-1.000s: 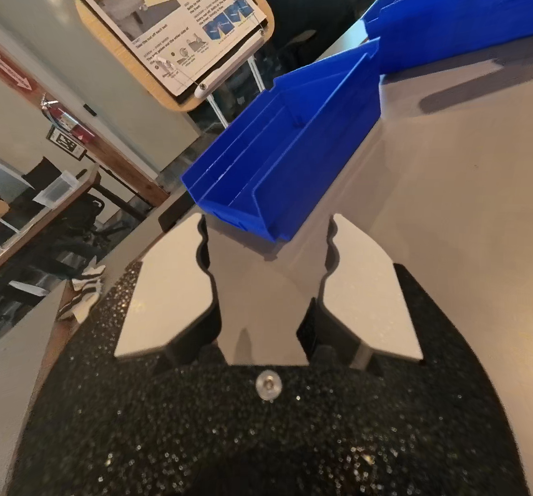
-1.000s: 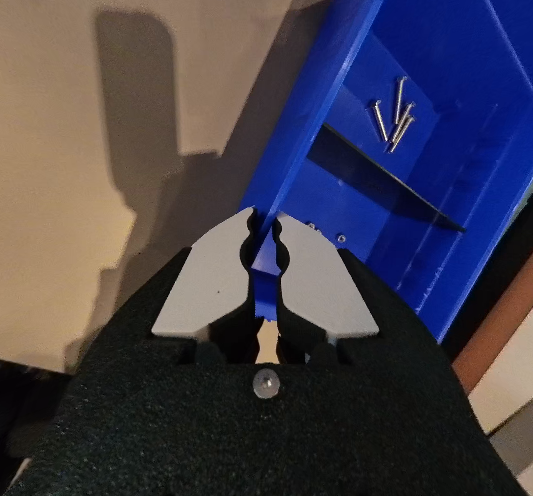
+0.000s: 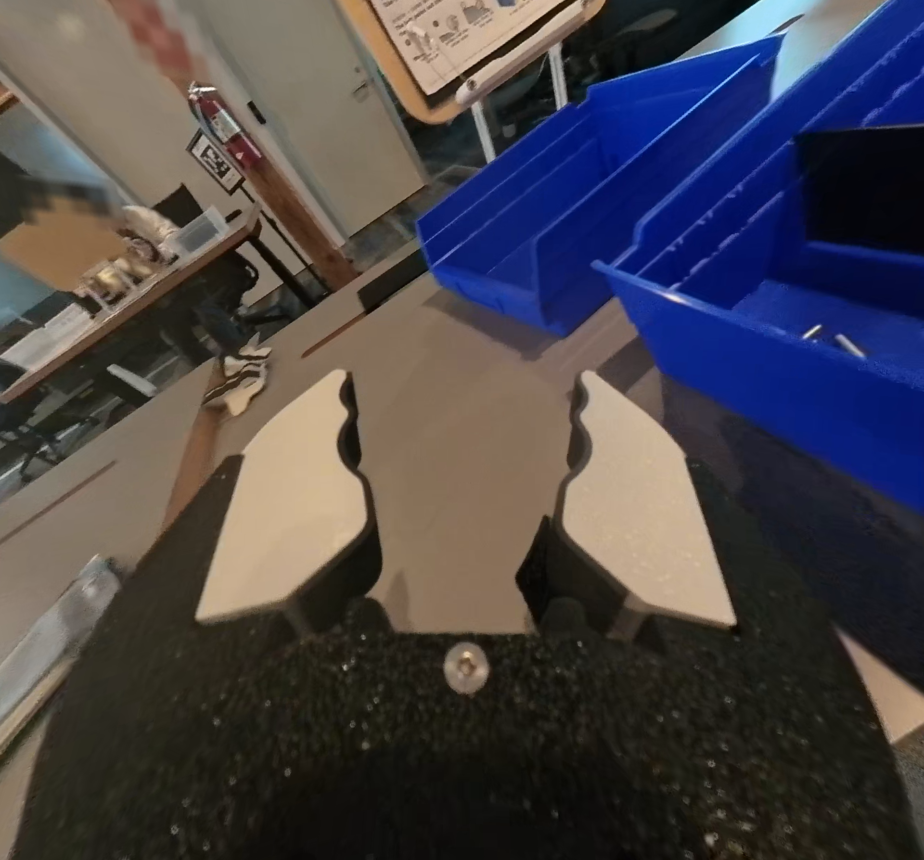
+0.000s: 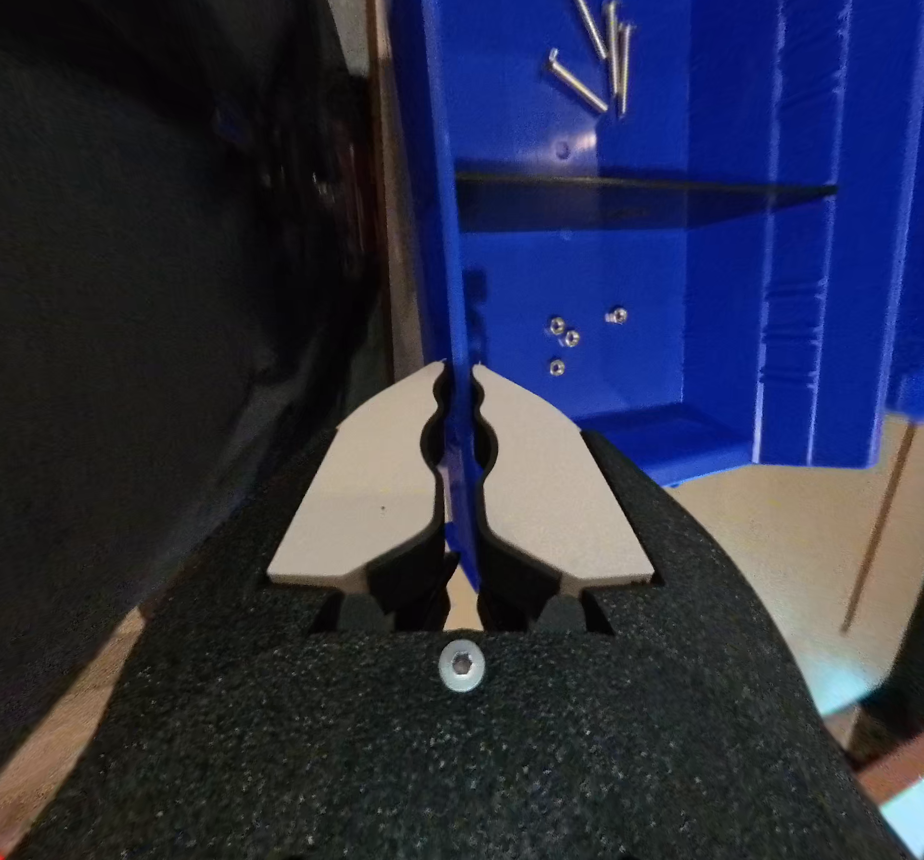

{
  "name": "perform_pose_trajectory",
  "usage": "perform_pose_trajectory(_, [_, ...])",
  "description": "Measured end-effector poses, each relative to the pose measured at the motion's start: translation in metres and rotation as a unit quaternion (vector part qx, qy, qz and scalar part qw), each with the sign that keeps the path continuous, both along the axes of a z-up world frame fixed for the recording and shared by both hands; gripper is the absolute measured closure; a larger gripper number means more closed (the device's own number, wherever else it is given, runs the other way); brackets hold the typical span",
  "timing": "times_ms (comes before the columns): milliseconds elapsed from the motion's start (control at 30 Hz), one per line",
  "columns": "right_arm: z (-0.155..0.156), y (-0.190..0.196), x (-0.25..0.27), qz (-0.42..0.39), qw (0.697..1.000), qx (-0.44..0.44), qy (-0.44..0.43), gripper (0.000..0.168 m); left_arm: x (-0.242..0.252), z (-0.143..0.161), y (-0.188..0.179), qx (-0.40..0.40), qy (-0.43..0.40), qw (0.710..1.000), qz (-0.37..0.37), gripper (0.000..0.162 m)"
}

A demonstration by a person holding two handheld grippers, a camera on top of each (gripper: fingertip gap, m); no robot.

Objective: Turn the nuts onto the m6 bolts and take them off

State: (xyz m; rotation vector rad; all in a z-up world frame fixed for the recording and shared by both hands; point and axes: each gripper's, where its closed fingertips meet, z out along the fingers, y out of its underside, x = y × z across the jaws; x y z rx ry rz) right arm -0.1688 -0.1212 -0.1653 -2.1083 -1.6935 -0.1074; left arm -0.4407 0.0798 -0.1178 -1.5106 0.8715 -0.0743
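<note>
My right gripper (image 4: 459,370) is shut on the side wall of a blue bin (image 4: 725,286) and holds it off the table. A black divider (image 4: 650,203) splits the bin. Several long bolts (image 4: 597,53) lie in the far compartment and several small nuts (image 4: 567,338) in the near one. The same bin shows at the right of the left wrist view (image 3: 780,386), with two bolts (image 3: 830,338) visible inside. My left gripper (image 3: 462,378) is open and empty above the grey table (image 3: 450,436), just left of that bin.
A second blue bin (image 3: 575,241) stands behind on the table. An easel with an instruction poster (image 3: 475,1) stands beyond the table's far edge. A dark shape (image 4: 150,261), blurred, fills the left of the right wrist view. A desk and chairs stand far left. The tips of one gripper are about 35 cm away from the tips of the other.
The right gripper has carried the gripped bin toward the left gripper and turned it; it now shows close at the right of the left wrist view. The left gripper stays open.
</note>
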Motion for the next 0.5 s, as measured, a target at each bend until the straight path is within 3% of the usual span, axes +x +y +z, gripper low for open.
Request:
perform_pose_trajectory(167, [-0.009, 0.031, -0.061, 0.040, 0.998, 0.000, 0.038, 0.163, -0.053, 0.003, 0.002, 0.002, 0.032, 0.996, 0.088, 0.080])
perform_pose_trajectory(300, [-0.013, 0.062, -0.120, 0.037, 0.996, -0.005, 0.085, 0.162, -0.100, 0.013, -0.003, -0.017, 0.001, 0.988, 0.155, 0.088])
perform_pose_trajectory(433, [-0.013, 0.095, -0.178, 0.055, 0.987, 0.036, 0.146, 0.158, -0.112, 0.027, -0.018, -0.061, -0.081, 0.983, 0.153, 0.089])
perform_pose_trajectory(500, [0.013, 0.103, -0.191, 0.069, 0.973, 0.091, 0.200, 0.154, -0.105, 0.029, -0.026, -0.104, -0.114, 0.978, 0.137, 0.088])
